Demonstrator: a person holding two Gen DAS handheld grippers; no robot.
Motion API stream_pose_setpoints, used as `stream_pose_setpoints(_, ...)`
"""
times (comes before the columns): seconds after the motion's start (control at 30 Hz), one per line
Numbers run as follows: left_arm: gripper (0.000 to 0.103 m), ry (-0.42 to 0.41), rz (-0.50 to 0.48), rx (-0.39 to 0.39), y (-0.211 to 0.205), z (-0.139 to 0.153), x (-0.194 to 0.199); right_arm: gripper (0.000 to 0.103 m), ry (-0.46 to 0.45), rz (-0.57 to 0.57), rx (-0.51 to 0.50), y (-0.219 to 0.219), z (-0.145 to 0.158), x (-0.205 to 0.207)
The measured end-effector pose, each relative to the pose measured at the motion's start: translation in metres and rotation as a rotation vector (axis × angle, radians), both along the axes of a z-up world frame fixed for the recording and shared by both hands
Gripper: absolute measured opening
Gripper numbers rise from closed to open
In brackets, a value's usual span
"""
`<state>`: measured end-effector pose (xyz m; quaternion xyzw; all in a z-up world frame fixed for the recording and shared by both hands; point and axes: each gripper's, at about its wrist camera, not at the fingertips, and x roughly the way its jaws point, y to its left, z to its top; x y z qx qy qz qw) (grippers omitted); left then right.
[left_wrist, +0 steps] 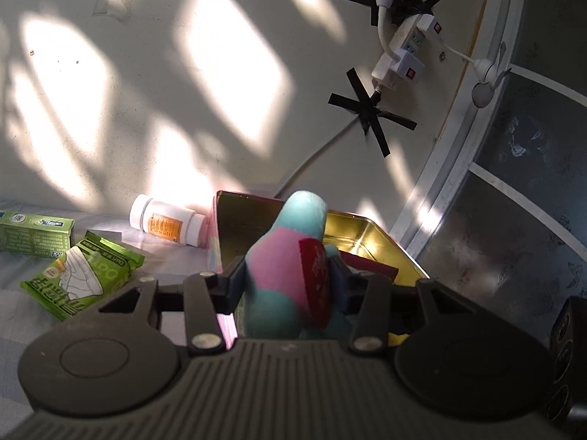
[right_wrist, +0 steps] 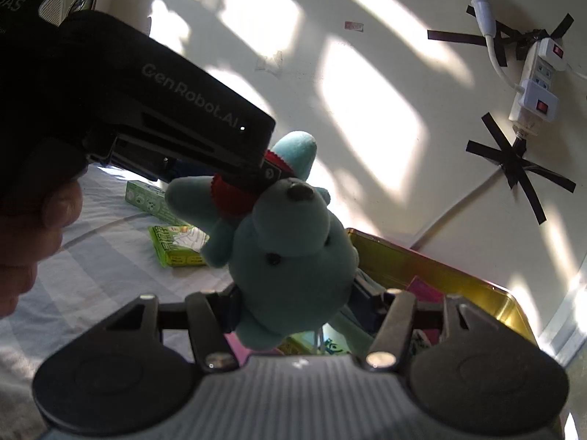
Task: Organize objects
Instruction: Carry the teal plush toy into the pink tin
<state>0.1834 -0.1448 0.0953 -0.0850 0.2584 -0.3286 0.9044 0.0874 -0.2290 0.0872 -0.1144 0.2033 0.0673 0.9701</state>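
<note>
Plush toy [right_wrist: 290, 253] held by both grippers, poised over the open gold tin [left_wrist: 370, 236].

Teal and pink, with a red tag, clamped at one end by the left gripper [left_wrist: 290, 278], jaws nearly together, and at the head by the right gripper [right_wrist: 293, 315], half-open jaws pressing its sides. Carrying step in hand; next, lowering into the tin, among the small packets already inside, then letting go with both. Left on the pale blue cloth [left_wrist: 22, 293]: white bottle [left_wrist: 165, 222], green box [left_wrist: 35, 234], green packet [left_wrist: 82, 275].

Left gripper [left_wrist: 286, 278] clamped tight on the plush toy [right_wrist: 290, 242]; right gripper [right_wrist: 293, 311] pinches it too, both angled slightly down.
</note>
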Motion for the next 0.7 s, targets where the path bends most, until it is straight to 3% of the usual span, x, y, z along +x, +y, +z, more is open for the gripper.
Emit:
stream_pose_setpoints(0.13, 0.05, 0.115, 0.009, 0.09, -0.031, -0.019, 0.033, 0.057, 0.227, 0.006, 0.112, -0.039, -0.011, 0.044)
stream_pose_setpoints(0.2, 0.051, 0.146, 0.007, 0.096, -0.041, -0.024, 0.047, 0.058, 0.279, 0.008, 0.121, -0.05, -0.015, 0.058)
stream_pose_setpoints(0.43, 0.053, 0.158, 0.042, 0.166, -0.081, -0.029, 0.078, 0.058, 0.267, -0.159, -0.099, -0.058, -0.026, 0.085)
stream_pose_setpoints(0.47, 0.054, 0.158, 0.047, 0.188, -0.084, -0.031, 0.08, 0.059, 0.262, -0.166, -0.082, -0.061, -0.026, 0.083)
stream_pose_setpoints(0.53, 0.061, 0.15, 0.054, 0.203, -0.085, -0.031, 0.077, 0.077, 0.214, -0.178, -0.035, -0.065, -0.019, 0.072)
stream_pose_setpoints(0.7, 0.061, 0.077, 0.078, 0.214, -0.073, -0.022, 0.05, 0.07, 0.128, -0.213, 0.059, -0.077, -0.005, 0.046)
